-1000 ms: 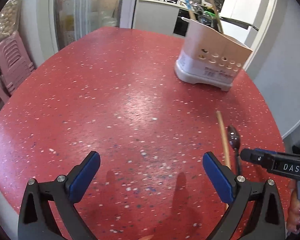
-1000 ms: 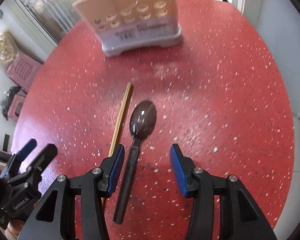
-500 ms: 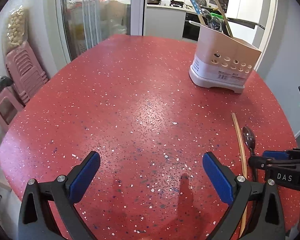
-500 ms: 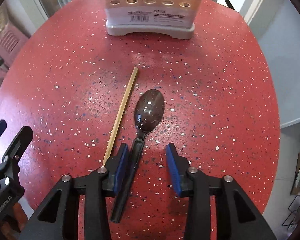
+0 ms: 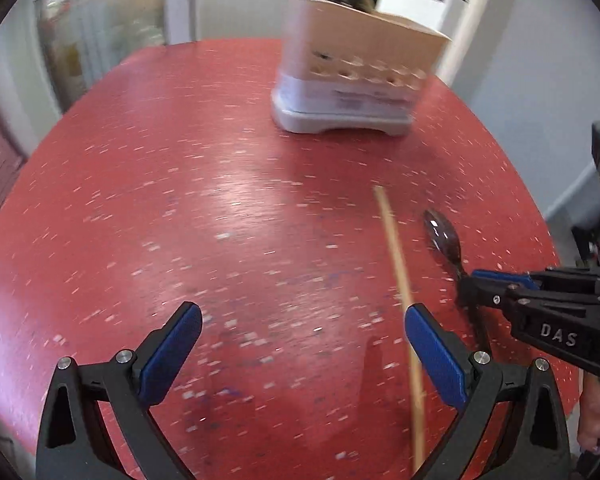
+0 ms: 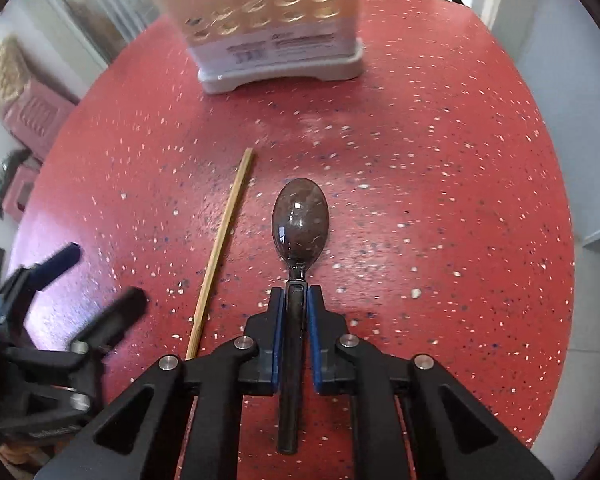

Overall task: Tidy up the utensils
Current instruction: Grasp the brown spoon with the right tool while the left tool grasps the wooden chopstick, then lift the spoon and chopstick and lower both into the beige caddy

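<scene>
A dark spoon lies on the red speckled table; it also shows in the left wrist view. My right gripper is shut on the spoon's handle, just behind the bowl. It shows in the left wrist view at the right. A wooden chopstick lies just left of the spoon, and it shows in the left wrist view. My left gripper is open and empty, with its right finger beside the chopstick. A beige utensil holder stands at the far side, seen also in the left wrist view.
The holder has several utensils standing in it. The table's round edge drops off close to the right of the spoon. Pink plastic stools stand on the floor at the left.
My right gripper has shut on the spoon's handle. My left gripper has moved right and nearer the chopstick, still open.
</scene>
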Demonstrator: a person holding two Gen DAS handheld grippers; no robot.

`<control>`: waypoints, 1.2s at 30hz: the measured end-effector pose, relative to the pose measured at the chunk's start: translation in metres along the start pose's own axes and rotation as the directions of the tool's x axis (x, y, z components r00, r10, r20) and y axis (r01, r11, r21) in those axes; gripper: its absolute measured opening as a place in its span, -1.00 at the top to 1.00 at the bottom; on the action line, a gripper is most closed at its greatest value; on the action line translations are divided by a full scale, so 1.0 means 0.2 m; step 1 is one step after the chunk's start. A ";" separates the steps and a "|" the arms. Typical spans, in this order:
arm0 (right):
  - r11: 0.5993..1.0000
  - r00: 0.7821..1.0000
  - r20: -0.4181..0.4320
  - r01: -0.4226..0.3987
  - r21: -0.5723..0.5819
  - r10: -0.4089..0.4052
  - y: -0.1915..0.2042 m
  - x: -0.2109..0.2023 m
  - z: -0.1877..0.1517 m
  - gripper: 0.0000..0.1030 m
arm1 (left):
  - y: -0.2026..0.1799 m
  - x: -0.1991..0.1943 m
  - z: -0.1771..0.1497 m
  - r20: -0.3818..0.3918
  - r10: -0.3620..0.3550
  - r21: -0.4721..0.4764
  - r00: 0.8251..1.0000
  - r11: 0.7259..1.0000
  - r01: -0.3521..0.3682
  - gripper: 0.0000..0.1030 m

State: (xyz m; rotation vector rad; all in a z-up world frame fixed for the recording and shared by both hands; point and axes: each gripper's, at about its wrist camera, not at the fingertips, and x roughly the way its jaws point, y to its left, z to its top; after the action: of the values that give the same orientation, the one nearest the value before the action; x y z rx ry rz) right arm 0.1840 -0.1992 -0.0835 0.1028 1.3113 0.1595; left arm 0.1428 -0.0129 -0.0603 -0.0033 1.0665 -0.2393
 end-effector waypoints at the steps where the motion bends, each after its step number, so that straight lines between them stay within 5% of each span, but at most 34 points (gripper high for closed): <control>1: 1.000 1.000 0.006 -0.005 0.010 0.005 -0.03 -0.01 0.00 0.77 | -0.03 0.02 0.01 -0.013 -0.007 0.019 1.000 1.000 0.007 -1.00; 4: 0.999 0.999 0.026 -0.024 0.033 0.023 -0.10 -0.05 0.01 0.77 | -0.12 0.08 0.05 -0.065 -0.005 0.069 0.998 0.998 0.010 -1.00; 7: 0.998 0.999 0.041 -0.037 0.044 0.035 -0.14 -0.10 0.00 0.77 | -0.19 0.14 0.07 -0.106 0.004 0.112 0.994 0.994 0.008 -0.78; 25: 0.995 0.993 0.080 -0.086 0.048 0.082 -0.16 -0.20 0.00 0.77 | -0.35 0.22 0.16 -0.173 0.047 0.210 0.984 0.978 -0.010 -0.56; 30: 0.994 0.992 0.084 -0.095 0.053 0.090 -0.18 -0.21 -0.01 0.77 | -0.40 0.22 0.17 -0.184 0.037 0.237 0.982 0.972 0.008 -0.17; 32: 0.993 0.992 0.086 -0.100 0.057 0.095 -0.19 -0.22 -0.01 0.77 | -0.42 0.23 0.18 -0.190 0.029 0.240 0.981 0.970 0.018 0.26; 36: 0.992 0.989 0.097 -0.114 0.060 0.108 -0.21 -0.23 -0.01 0.77 | -0.41 0.22 0.19 -0.169 0.010 0.207 0.986 0.978 0.026 0.34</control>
State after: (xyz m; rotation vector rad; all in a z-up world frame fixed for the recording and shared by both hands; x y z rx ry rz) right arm 0.1731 -0.2494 -0.0470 0.2370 1.2180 0.2041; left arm 0.1800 -0.1048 -0.0698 0.2043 1.2058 -0.3631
